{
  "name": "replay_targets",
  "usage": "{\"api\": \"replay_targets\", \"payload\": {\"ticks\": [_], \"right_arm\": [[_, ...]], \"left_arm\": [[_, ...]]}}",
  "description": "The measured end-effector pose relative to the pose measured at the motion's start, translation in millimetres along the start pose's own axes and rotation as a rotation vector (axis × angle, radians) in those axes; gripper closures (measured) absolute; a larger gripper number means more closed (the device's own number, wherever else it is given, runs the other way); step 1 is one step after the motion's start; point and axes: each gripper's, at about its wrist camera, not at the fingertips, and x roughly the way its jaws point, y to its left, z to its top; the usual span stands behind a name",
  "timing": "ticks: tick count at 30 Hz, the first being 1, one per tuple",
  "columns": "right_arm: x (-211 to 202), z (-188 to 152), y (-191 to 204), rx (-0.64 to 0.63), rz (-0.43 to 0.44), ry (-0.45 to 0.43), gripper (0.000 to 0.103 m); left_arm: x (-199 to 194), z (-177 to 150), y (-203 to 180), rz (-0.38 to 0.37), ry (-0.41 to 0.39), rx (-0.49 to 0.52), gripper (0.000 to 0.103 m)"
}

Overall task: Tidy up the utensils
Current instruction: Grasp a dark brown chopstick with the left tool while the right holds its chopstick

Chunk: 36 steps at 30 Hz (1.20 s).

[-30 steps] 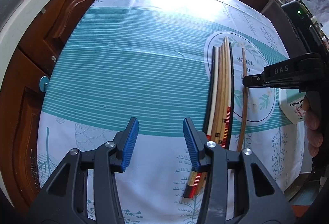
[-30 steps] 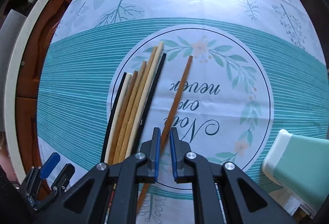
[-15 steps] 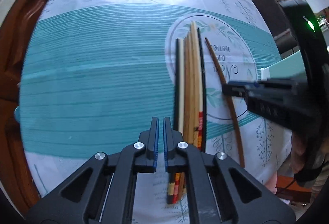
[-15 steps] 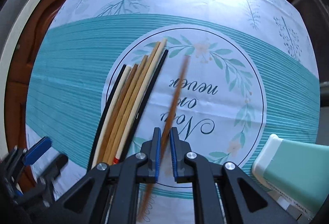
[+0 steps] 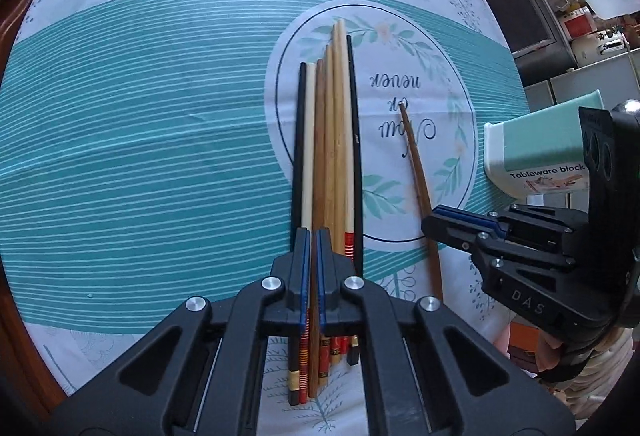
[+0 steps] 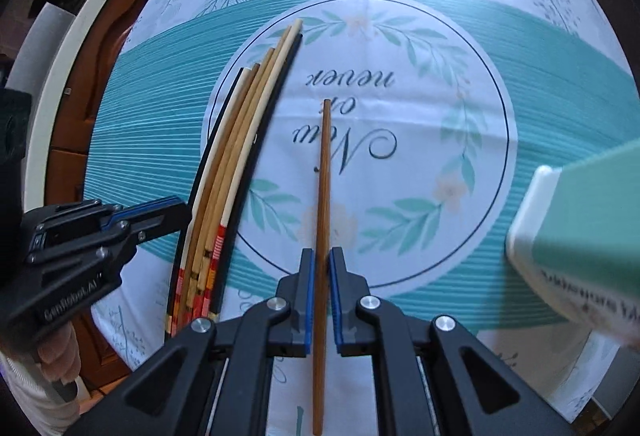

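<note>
On the worktop (image 5: 140, 140), w/ its teal striped cloth, I'm mid-sort: my right gripper (image 6: 322, 272) is clamped on a lone brown chopstick (image 6: 325, 172) lying apart from the row of chopsticks (image 5: 328, 140). My left gripper (image 5: 311, 252) has its jaws closed over the row's near ends, seemingly pinching a brown stick there; can't confirm a firm grip. A tableware box (image 5: 536, 144) sits at the right edge. Next, I judge: bring the lone stick alongside its match, tips level, w/o scattering the row.
</note>
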Motion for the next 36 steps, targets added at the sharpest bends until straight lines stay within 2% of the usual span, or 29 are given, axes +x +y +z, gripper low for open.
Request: {"api": "replay_targets", "payload": {"ticks": [7,22,30,36], "right_arm": [[-0.6,0.5,-3.6,0.008,0.019,-0.013,0.096],[-5.7,-4.4,-10.0,0.015,0.037,-0.027,0.096],[-5.5,-4.0,-6.9,0.009,0.024,-0.027,0.096],[-3.5,-1.2,2.0,-0.007,-0.020,0.000,0.096]], "left_arm": [[6.6,3.5,-6.8,0.003,0.017,0.009,0.102],[17.0,18.5,-25.7,0.135,0.057,0.075,0.100],[27.7,37.8,-47.0,0.261,0.151,0.070,0.098],[36.7,52.7,-61.7,0.332,0.210,0.045,0.098]]}}
